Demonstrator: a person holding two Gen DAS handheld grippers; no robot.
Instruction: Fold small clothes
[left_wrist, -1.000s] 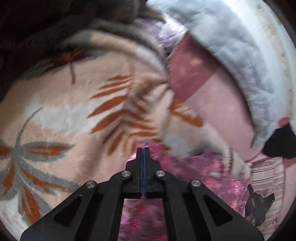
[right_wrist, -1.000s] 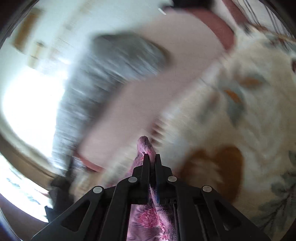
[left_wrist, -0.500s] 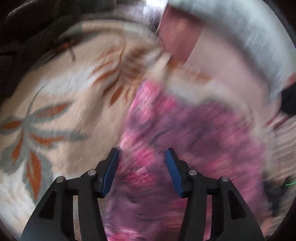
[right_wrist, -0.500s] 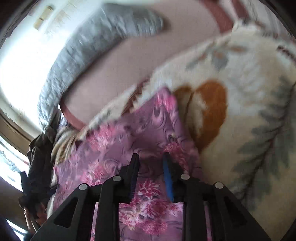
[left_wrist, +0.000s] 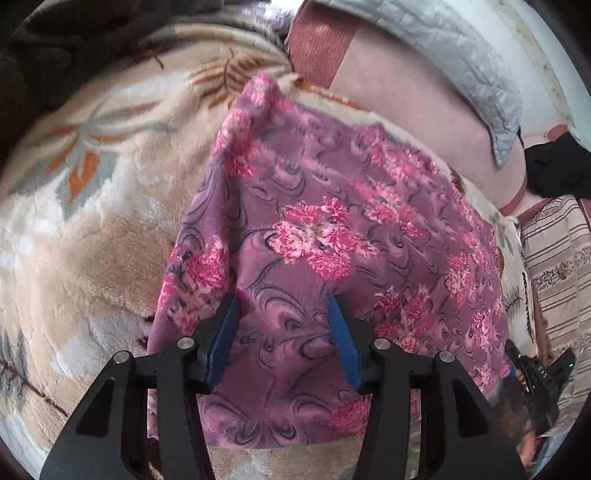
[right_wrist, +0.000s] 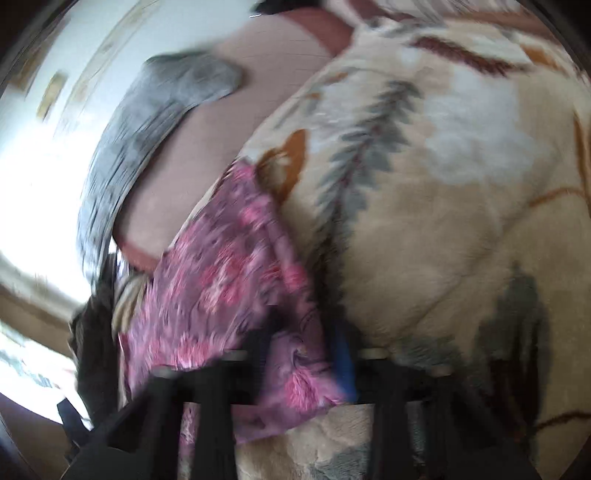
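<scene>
A purple floral garment (left_wrist: 332, 236) is seen laid out fairly flat on a cream leaf-patterned blanket (left_wrist: 92, 221), with its far corner reaching toward the blanket's edge, beyond which a pink mattress (left_wrist: 406, 96) and a grey quilted pillow (left_wrist: 461, 62) are seen. The left gripper (left_wrist: 282, 334) is held just above the near part of the garment with its blue pads (left_wrist: 223, 339) spread apart; nothing is pinched between them, and the jaws have just been opening, so the cloth is judged to be released on this side. The right wrist view is heavily blurred: the right gripper (right_wrist: 306, 354) is shown low in the frame over the garment's near right edge (right_wrist: 288, 376), and a blue pad is glimpsed beside the cloth. Its jaws cannot be read cleanly from the blur, but they are taken as closed, having just been closing; whether cloth is caught in them cannot be told. The step in hand is judged to be the laying-out or first fold of the garment, early in the task. For the next move, an edge or corner would need to be pinched by both grippers and carried across to the opposite side, with edges kept aligned and the fluffy blanket beneath not grabbed along with the cloth.
</scene>
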